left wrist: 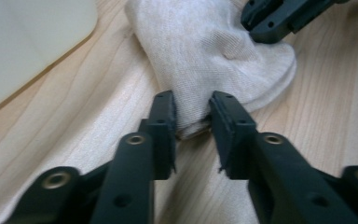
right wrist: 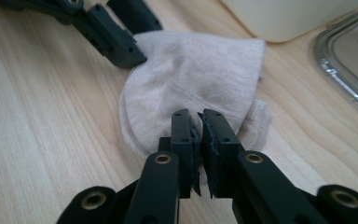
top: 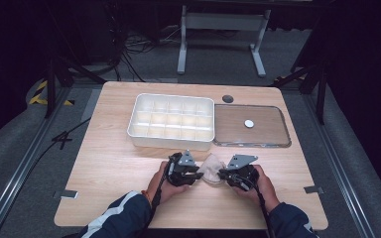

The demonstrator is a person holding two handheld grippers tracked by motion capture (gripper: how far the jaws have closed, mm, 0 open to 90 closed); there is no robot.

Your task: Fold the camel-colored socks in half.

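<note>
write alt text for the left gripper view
The left gripper pinches the near edge of a pale beige sock lying on a wooden table. The right gripper grips the sock's far side; a white tray corner sits upper left.

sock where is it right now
The sock lies on the table's near edge in the high view, between the left tool and right tool, before the white compartment tray.

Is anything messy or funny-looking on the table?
Only the pale sock: it lies crumpled and folded over on the table instead of flat, pinched by the left tool and the right tool. The white divided box and clear lid beside it sit straight.
</note>
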